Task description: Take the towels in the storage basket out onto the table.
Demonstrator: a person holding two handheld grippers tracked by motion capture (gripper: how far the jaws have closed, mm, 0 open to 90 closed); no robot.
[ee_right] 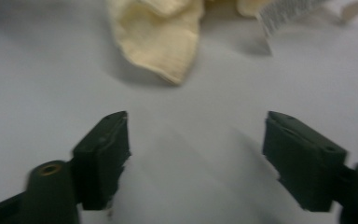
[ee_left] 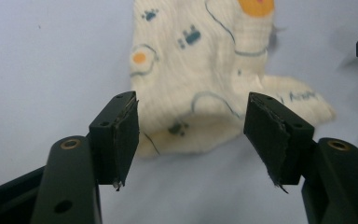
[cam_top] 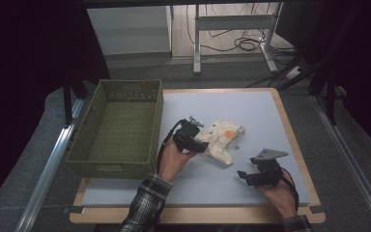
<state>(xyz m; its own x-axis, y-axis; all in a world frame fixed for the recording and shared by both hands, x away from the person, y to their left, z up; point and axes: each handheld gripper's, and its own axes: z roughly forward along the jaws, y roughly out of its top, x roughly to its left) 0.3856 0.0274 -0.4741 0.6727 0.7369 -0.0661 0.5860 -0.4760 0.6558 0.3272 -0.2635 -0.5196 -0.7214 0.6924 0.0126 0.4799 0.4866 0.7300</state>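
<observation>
Left gripper [cam_top: 200, 137] open at cream printed baby garment [cam_top: 221, 137]; right gripper [cam_top: 245, 176] open, apart.
Garment crumpled mid-bench [cam_top: 251, 104], just right of green woven basket [cam_top: 118, 126]; nothing between either gripper's jaws, garment edge just beyond left pair.

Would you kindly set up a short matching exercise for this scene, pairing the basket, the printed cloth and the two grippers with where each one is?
Things:
1. green basket
2. cream printed cloth
3. left gripper
4. right gripper

Places or states:
A. jaws open over bare mat, apart from the cloth
B. lying crumpled at the middle of the mat
C. at the table's left side
D. jaws open right at the cloth's edge

Pairs: 1-C, 2-B, 3-D, 4-A
</observation>
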